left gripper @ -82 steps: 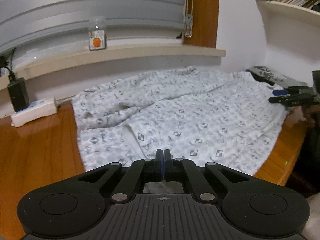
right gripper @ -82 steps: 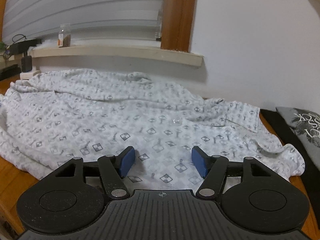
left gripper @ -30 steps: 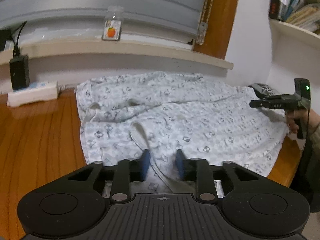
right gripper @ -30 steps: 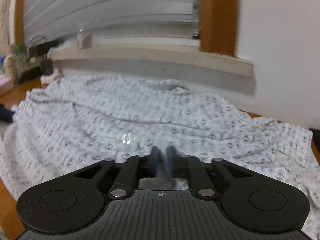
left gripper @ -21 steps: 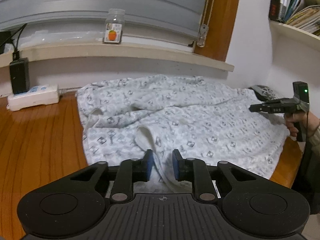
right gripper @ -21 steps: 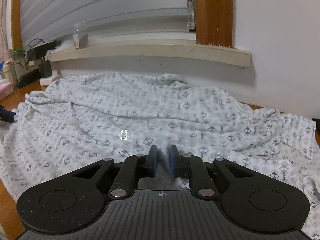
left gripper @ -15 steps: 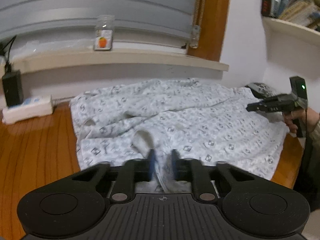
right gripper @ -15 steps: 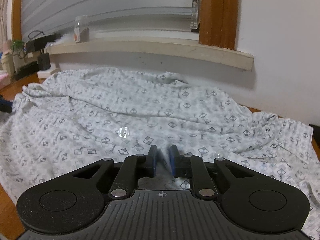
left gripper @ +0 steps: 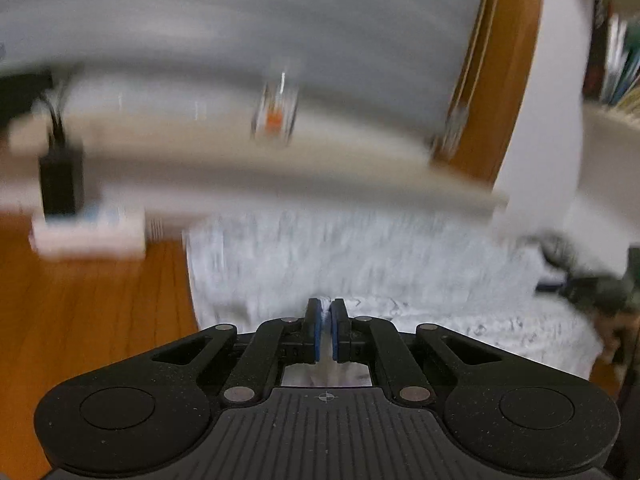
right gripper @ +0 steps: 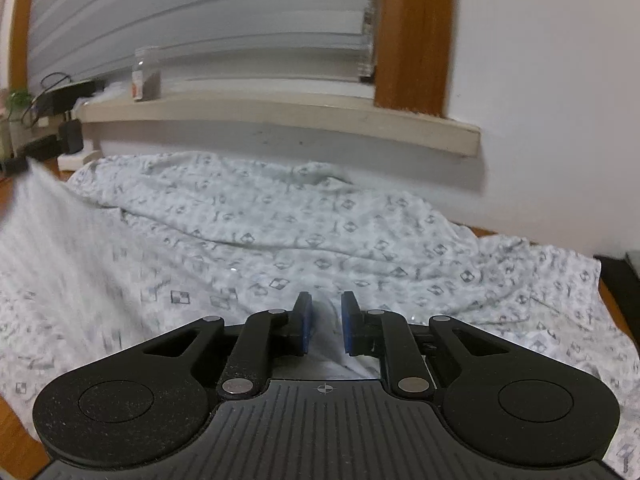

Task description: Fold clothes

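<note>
A white shirt with a grey diamond print (left gripper: 360,264) lies spread over the wooden table (left gripper: 100,300). The left wrist view is blurred by motion. My left gripper (left gripper: 325,312) has a thin fold of the shirt pinched between its blue pads, and its jaws are opening slightly. In the right wrist view the shirt (right gripper: 280,232) fills the middle, and its left part (right gripper: 48,220) is lifted off the table. My right gripper (right gripper: 325,312) holds a bunched fold of the shirt between its pads. It also shows blurred in the left view, right gripper (left gripper: 576,280), at the shirt's right edge.
A white power strip (left gripper: 88,232) with a black adapter (left gripper: 60,180) sits at the table's back left. A jar (right gripper: 146,80) stands on the window sill (right gripper: 280,116). A dark garment (right gripper: 620,280) lies at the right edge. Bookshelves (left gripper: 616,76) hang at the upper right.
My left gripper closed on a fold of the shirt and moved with it, raising the shirt's left part. The right gripper stayed in place, its pads standing a little wider on the fold.
</note>
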`<state>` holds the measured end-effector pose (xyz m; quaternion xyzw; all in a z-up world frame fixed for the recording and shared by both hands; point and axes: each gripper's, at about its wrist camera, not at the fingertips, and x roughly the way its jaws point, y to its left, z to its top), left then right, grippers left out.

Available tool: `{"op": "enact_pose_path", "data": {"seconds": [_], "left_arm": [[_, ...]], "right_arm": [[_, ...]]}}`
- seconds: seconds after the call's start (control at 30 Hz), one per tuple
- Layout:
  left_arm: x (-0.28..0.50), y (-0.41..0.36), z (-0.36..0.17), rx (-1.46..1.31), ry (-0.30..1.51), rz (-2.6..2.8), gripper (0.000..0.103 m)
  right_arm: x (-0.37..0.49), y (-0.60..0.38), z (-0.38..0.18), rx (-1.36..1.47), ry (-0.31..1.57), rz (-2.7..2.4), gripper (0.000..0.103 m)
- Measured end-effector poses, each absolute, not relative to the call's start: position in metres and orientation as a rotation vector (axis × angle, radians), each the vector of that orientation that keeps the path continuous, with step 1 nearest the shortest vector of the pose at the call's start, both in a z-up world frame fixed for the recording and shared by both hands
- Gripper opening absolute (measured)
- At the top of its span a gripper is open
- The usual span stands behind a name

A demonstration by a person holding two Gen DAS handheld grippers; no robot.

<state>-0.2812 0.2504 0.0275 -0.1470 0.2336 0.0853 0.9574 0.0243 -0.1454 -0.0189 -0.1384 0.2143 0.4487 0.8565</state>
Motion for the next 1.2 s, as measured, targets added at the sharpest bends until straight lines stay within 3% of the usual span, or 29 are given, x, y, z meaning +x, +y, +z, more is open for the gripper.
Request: {"op": "enact_pose_path", "data": {"seconds": [0.07,0.13,0.2,0.27,0.47,0.53,0.63,0.7,0.83,0.9,0.93,0.97,1.2], "left_arm": [[-0.285,0.247,0.024,-0.301,0.471,0.174,0.008],[-0.293,0.245,0.024,-0.312,0.468,0.169,0.015],[-0.305,0.24,0.026,-0.313,0.472,0.16,0.039],[-0.318,0.231,0.029,-0.301,0.477,0.138,0.046],[-0.333,0.193,0.02,-0.195,0.555,0.102,0.049],[-0.33,0.185,0.015,-0.156,0.571,0.111,0.047],[-0.328,0.178,0.011,-0.112,0.565,0.12,0.034],[-0.329,0.178,0.01,-0.102,0.552,0.111,0.02],[-0.33,0.18,0.013,-0.097,0.534,0.107,0.008],[-0.33,0.181,0.015,-0.104,0.526,0.092,0.004],[-0.332,0.181,0.017,-0.11,0.515,0.089,0.003],[-0.334,0.181,0.019,-0.116,0.5,0.09,0.003],[-0.368,0.19,0.044,-0.192,0.441,0.013,0.003]], "right_arm": [[0.026,-0.145,-0.019,-0.29,0.46,0.932,0.017],[0.025,-0.144,-0.02,-0.298,0.457,0.928,0.017],[0.022,-0.145,-0.02,-0.31,0.44,0.923,0.017],[0.016,-0.148,-0.019,-0.324,0.416,0.92,0.017],[-0.013,-0.175,-0.013,-0.337,0.387,0.959,0.022],[-0.027,-0.187,-0.011,-0.364,0.377,0.982,0.03],[-0.048,-0.206,-0.01,-0.41,0.373,1.036,0.039],[-0.056,-0.214,-0.012,-0.451,0.379,1.07,0.042],[-0.06,-0.221,-0.019,-0.51,0.41,1.085,0.042],[-0.055,-0.221,-0.017,-0.5,0.416,1.085,0.036],[-0.053,-0.221,-0.015,-0.493,0.418,1.086,0.017],[-0.051,-0.221,-0.014,-0.486,0.42,1.086,0.008],[-0.034,-0.225,0.009,-0.359,0.369,1.024,0.003]]}}
